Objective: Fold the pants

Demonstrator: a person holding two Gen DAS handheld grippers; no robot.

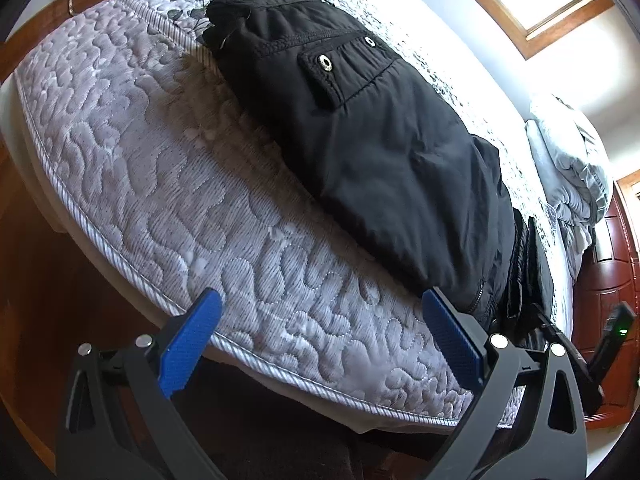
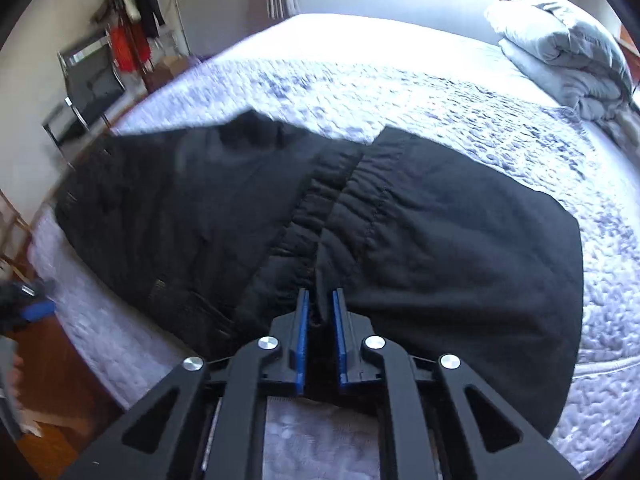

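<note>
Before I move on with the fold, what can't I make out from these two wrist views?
- Right wrist view: how much waistband the right gripper pinches; its blue pads cover it.
- Right wrist view: far left end of the black fabric pants is motion-blurred.
- Left wrist view: open left gripper holds nothing; the quilted grey mattress under the pants is hidden.

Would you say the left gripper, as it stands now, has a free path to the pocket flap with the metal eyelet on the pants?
Probably yes. The left gripper is open over the mattress edge, and the pocket flap lies exposed on top of the pants, with only bare quilting between.
</note>
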